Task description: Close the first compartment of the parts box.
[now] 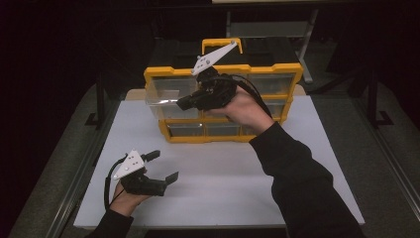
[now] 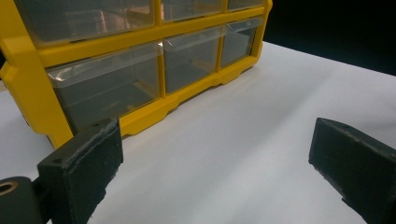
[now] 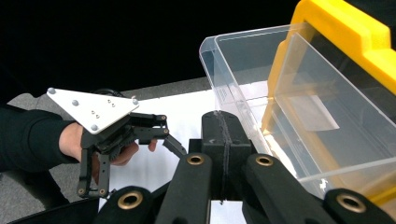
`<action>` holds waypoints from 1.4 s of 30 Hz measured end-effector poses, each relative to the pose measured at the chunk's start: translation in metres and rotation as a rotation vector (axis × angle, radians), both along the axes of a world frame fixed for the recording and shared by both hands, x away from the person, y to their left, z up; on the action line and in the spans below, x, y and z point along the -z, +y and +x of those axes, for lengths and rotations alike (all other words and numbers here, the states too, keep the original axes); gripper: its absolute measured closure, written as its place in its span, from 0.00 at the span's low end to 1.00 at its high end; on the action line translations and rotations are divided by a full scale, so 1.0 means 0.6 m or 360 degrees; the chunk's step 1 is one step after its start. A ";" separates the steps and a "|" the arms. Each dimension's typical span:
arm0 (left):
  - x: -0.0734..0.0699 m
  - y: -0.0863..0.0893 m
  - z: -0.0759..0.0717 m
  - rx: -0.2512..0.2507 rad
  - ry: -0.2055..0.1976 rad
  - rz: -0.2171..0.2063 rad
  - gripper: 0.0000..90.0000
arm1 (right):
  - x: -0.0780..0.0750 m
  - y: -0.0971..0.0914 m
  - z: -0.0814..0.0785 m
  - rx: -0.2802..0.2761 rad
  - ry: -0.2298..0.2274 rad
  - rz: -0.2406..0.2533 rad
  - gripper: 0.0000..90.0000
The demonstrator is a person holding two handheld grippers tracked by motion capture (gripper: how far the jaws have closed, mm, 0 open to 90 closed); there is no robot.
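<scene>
A yellow organizer (image 1: 168,72) with clear drawers stands at the back of the white table (image 1: 223,183). Its upper left drawer (image 1: 163,94) is pulled out toward me and looks empty. My right gripper (image 1: 181,103) is at that drawer's front, pointing left. In the right gripper view its jaws (image 3: 224,121) are pressed together, shut, with nothing seen between them, just beside the clear drawer (image 3: 289,93). My left gripper (image 1: 162,166) rests low over the table's near left, open and empty. In its own view the left gripper (image 2: 215,140) faces the organizer's bottom row of shut drawers (image 2: 107,88).
The organizer has a yellow carry handle (image 1: 221,44) on top. Bare white table surface lies between the organizer and the near edge. Dark floor and metal frame legs (image 1: 100,99) surround the table. The left hand and its gripper (image 3: 170,135) appear in the right gripper view.
</scene>
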State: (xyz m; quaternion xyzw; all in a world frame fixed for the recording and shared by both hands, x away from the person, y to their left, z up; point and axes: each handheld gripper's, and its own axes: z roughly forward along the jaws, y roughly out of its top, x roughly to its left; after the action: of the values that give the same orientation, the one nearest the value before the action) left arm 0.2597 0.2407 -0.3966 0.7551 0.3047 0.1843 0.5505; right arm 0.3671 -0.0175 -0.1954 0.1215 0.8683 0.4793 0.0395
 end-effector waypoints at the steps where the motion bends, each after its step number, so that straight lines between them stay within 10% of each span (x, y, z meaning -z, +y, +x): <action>1: 0.000 0.000 0.000 -0.0002 0.0002 -0.0002 0.03 | 0.000 0.000 0.002 0.0003 -0.0005 -0.0002 1.00; 42: 0.003 0.000 0.003 0.0000 0.0016 -0.0004 0.03 | -0.001 0.014 0.084 0.0206 -0.0068 0.0000 1.00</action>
State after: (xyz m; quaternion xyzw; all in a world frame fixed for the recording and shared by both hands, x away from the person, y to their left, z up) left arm 0.2613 0.2405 -0.3983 0.7554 0.3077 0.1802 0.5498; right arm 0.4175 -0.0092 -0.1945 0.1672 0.8576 0.4782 0.0890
